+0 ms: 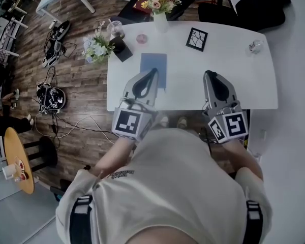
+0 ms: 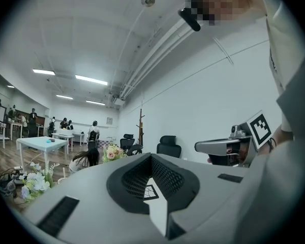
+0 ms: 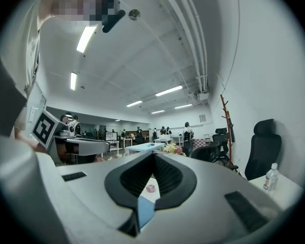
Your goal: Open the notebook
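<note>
Blue rectangular notebook (image 1: 155, 61) lies closed on your white rounded table (image 1: 234, 60). Your left gripper (image 1: 153, 73) is clenched, empty, at its 6 o'clock edge; your right gripper (image 1: 210, 75) is clenched, empty, out at 3 o'clock.
</note>
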`<act>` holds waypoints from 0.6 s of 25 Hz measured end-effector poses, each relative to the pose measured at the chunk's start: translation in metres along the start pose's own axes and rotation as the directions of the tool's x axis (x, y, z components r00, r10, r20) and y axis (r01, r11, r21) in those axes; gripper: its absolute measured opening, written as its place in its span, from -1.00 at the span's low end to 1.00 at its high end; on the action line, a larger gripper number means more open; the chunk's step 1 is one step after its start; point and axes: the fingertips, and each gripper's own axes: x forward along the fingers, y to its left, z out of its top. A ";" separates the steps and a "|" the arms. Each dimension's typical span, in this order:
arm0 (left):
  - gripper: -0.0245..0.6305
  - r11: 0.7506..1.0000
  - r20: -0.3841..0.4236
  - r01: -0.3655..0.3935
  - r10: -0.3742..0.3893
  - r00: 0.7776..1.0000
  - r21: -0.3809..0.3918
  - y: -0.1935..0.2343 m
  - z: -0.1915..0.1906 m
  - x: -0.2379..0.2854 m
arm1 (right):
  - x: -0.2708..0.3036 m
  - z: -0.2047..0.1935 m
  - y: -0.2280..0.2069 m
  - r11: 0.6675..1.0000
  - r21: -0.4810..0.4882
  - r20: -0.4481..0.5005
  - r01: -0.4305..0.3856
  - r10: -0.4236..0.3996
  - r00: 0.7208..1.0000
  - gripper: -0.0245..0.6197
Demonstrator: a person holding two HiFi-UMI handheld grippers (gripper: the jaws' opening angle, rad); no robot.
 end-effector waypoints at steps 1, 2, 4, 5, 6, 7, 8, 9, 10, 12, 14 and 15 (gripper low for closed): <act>-0.93 1.000 -0.001 0.000 0.000 1.000 0.001 -0.001 0.000 -0.001 | -0.001 0.000 0.000 1.000 0.001 -0.001 -0.001 0.001 1.000 -0.92; -0.93 1.000 -0.002 0.001 -0.001 1.000 0.001 -0.002 0.000 -0.002 | -0.001 0.000 0.001 1.000 0.000 -0.002 -0.001 0.001 1.000 -0.92; -0.93 1.000 0.003 0.002 -0.002 1.000 0.004 -0.003 -0.001 -0.004 | -0.002 0.001 0.003 1.000 -0.002 -0.003 -0.004 0.004 1.000 -0.92; -0.93 1.000 0.005 0.003 -0.003 1.000 0.006 -0.003 -0.001 -0.005 | -0.002 0.000 0.004 1.000 -0.003 -0.002 -0.007 0.007 1.000 -0.92; -0.93 1.000 0.003 0.003 -0.003 1.000 0.007 -0.004 -0.002 -0.005 | -0.003 0.000 0.005 1.000 -0.003 -0.002 -0.009 0.009 1.000 -0.92; -0.93 1.000 0.003 0.004 -0.004 1.000 0.008 -0.005 -0.002 -0.006 | -0.003 0.000 0.006 1.000 -0.002 -0.001 -0.012 0.012 1.000 -0.92; -0.93 1.000 0.005 0.005 -0.005 1.000 0.010 -0.006 -0.003 -0.006 | -0.004 -0.001 0.007 1.000 -0.001 0.000 -0.013 0.013 1.000 -0.92; -0.93 1.000 0.008 0.007 -0.007 1.000 0.012 -0.006 -0.005 -0.006 | -0.005 -0.001 0.007 1.000 0.000 0.000 -0.015 0.015 1.000 -0.92; -0.93 1.000 0.012 0.008 -0.008 1.000 0.015 -0.007 -0.006 -0.007 | -0.005 -0.001 0.008 1.000 0.000 0.001 -0.016 0.016 1.000 -0.92; -0.93 1.000 0.018 0.008 -0.009 1.000 0.020 -0.008 -0.006 -0.008 | -0.007 -0.001 0.009 1.000 0.000 -0.001 -0.019 0.019 1.000 -0.92; -0.93 1.000 0.012 0.004 -0.005 1.000 0.022 -0.010 -0.004 -0.010 | -0.008 -0.001 0.010 1.000 0.001 -0.006 -0.020 0.020 1.000 -0.92; -0.93 1.000 0.005 0.003 -0.004 1.000 0.021 -0.011 -0.004 -0.011 | -0.009 -0.002 0.010 1.000 0.001 -0.008 -0.020 0.020 1.000 -0.92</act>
